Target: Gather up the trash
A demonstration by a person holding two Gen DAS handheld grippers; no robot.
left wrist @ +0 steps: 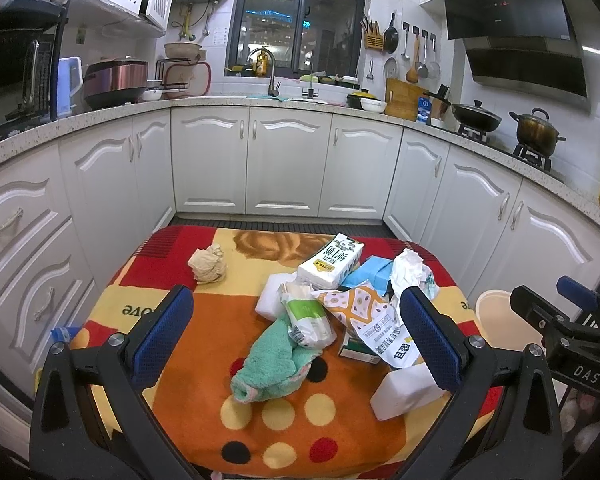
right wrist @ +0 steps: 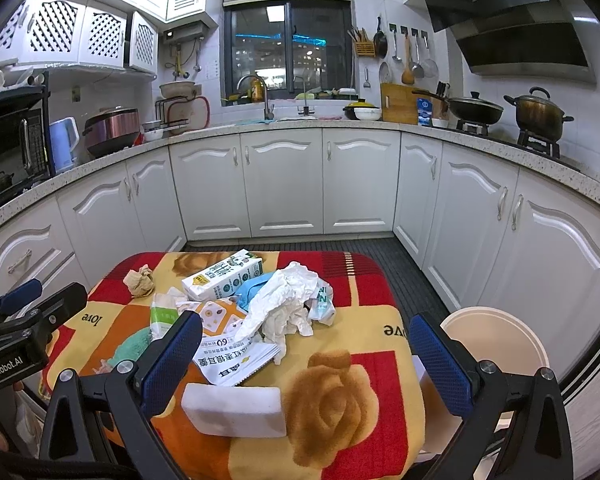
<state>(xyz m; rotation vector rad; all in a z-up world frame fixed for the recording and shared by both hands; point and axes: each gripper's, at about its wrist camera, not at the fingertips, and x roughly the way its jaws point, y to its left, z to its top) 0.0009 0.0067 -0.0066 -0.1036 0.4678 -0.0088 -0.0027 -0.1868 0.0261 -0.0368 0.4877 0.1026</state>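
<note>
White U-shaped kitchen cabinets (left wrist: 288, 160) under a speckled counter (right wrist: 340, 123), dark night window (left wrist: 298, 28), black range hood (right wrist: 500, 12).

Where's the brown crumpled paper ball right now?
The brown paper ball sits alone at the table's far left, left of the milk carton; both views show it apart from the main pile.

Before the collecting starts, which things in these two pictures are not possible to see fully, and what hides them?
- Green box, left wrist view: under the printed wrapper, label unreadable.
- Blue packet, right wrist view: mostly covered by crumpled white paper.
- Teal cloth, right wrist view: partly behind the right gripper finger.
- Beige bin: inside hidden by its low position beside the table; rim cut by the fingers.
</note>
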